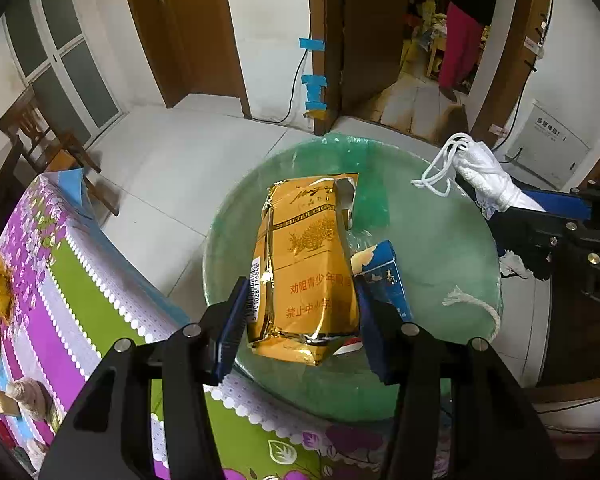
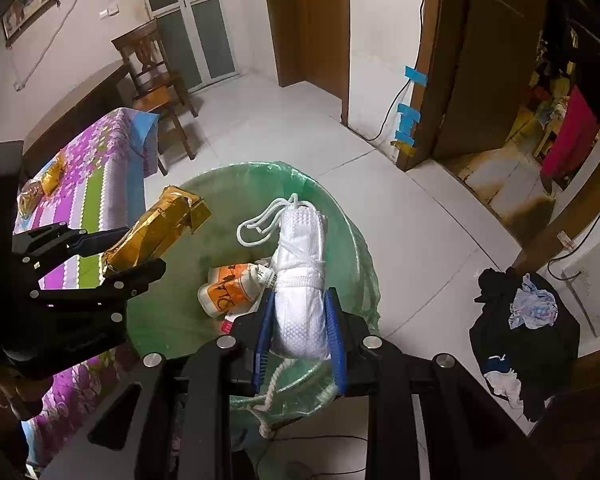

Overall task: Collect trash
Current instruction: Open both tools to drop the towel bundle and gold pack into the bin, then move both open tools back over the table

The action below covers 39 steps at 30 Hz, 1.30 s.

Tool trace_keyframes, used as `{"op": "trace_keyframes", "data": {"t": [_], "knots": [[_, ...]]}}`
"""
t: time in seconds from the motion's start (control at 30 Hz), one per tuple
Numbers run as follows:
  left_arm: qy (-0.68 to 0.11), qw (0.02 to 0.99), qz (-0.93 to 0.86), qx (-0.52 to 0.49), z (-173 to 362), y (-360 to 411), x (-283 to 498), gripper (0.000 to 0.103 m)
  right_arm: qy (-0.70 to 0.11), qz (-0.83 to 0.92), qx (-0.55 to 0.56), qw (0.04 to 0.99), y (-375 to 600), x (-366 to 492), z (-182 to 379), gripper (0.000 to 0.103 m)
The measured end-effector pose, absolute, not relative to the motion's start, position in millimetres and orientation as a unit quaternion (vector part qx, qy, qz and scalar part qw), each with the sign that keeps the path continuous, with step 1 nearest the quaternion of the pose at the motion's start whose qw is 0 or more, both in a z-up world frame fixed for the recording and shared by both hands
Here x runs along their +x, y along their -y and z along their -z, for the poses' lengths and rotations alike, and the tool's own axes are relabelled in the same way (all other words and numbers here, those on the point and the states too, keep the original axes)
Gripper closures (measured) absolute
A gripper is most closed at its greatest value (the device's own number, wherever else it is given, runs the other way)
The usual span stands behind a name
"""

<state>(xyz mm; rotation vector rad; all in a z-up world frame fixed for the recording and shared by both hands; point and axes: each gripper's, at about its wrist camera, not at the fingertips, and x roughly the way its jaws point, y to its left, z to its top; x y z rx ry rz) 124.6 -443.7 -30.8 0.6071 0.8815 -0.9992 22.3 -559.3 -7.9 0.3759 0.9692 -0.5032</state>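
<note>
Your left gripper (image 1: 300, 312) clamps a gold cigarette carton (image 1: 306, 264) over the green-lined bin (image 1: 440, 240), its long axis running 6 to 12 o'clock, torn end at 12; at 3 o'clock your right gripper (image 2: 300, 332) pinches a white cloth roll (image 2: 302, 280), cords pointing 11 o'clock
</note>
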Motion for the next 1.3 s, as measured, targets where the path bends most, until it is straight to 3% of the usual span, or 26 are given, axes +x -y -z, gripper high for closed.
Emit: {"op": "trace_keyframes", "data": {"t": [0.13, 0.17, 0.23, 0.27, 0.9, 1.3], "knots": [[-0.394, 0.751, 0.451, 0.278, 28, 445, 127, 0.051, -0.451, 0.232, 0.180, 0.843, 558, 31, 5, 0.076], [-0.393, 0.753, 0.450, 0.277, 27, 445, 128, 0.043, -0.448, 0.229, 0.179, 0.845, 558, 34, 4, 0.074], [-0.396, 0.758, 0.438, 0.277, 28, 444, 130, 0.020, -0.444, 0.228, 0.180, 0.848, 557, 39, 4, 0.051], [-0.394, 0.762, 0.433, 0.277, 29, 442, 131, 0.020, -0.440, 0.228, 0.182, 0.849, 557, 40, 4, 0.041], [-0.372, 0.778, 0.414, 0.292, 28, 428, 126, 0.020, -0.439, 0.235, 0.163, 0.852, 547, 35, 8, 0.042], [-0.328, 0.827, 0.353, 0.289, 21, 392, 126, 0.020, -0.377, 0.279, 0.127, 0.874, 524, 22, 0, 0.041]]}}
